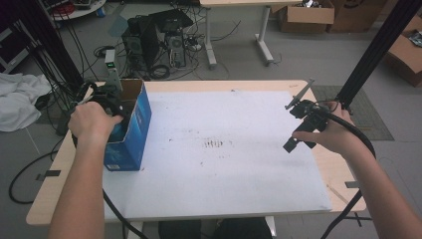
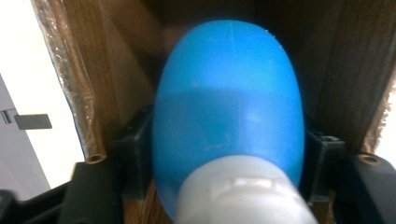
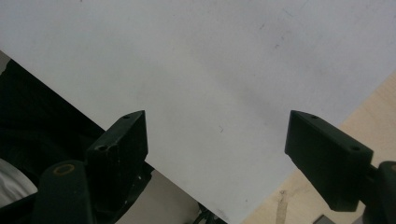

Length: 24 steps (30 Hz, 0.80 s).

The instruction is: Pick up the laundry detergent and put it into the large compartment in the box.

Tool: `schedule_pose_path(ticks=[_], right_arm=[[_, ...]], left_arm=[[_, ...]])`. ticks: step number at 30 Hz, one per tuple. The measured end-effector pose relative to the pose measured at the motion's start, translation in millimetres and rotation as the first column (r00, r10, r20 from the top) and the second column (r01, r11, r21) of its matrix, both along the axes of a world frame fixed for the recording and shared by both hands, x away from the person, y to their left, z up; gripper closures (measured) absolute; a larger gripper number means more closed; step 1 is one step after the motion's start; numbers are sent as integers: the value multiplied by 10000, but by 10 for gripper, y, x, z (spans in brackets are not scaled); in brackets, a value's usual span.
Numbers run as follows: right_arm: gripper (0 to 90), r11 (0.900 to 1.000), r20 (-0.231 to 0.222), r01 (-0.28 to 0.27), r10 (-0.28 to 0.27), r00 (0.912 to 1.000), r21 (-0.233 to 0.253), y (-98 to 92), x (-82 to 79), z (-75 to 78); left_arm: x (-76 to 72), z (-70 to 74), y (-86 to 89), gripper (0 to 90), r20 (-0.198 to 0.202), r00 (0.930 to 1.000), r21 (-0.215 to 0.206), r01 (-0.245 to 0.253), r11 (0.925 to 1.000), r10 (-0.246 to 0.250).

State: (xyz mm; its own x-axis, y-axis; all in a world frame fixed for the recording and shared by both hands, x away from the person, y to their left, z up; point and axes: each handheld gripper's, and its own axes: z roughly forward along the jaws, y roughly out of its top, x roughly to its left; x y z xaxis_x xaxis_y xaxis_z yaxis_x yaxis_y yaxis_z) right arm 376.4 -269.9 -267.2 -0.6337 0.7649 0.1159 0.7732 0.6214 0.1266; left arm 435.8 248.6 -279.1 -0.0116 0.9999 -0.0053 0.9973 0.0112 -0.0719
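Observation:
My left gripper reaches down into an open blue cardboard box at the table's left edge. In the left gripper view, a smooth blue rounded object with a pale grey end sits between the two black jaws of this gripper, which press on its sides. Brown inner box walls surround it. At the right side of the white sheet, my right gripper is held just above it. The jaws of this gripper stand wide open with nothing between them.
The white sheet covers most of a wooden table. Black frame posts rise at the right and left. On the floor behind lie a computer tower with cables, cardboard boxes and a white cloth.

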Motion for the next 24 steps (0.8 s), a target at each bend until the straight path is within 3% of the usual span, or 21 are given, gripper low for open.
schedule_pose_path(ticks=[5, 11, 21, 24], right_arm=[[215, 10000, 35, 8, -8, 10000, 20, 2, -2, 15], [215, 10000, 80, -53, 53, 10000, 8, 0, -3, 26], [215, 10000, 114, -36, 36, 9999, 18, 20, -23, 49], [214, 10000, 142, -63, 62, 9999, 28, 20, -23, 59]], left_arm=[[-8, 37, -12, 315, 127, 9999, 68, 33, 10000, -34], [-45, 186, -33, 272, 240, 9997, 208, 37, 9998, -42], [-126, 552, -170, 198, 540, 9979, 605, 315, 9977, -348], [-161, 703, -277, 181, 814, 9936, 856, 717, 9938, -787]])
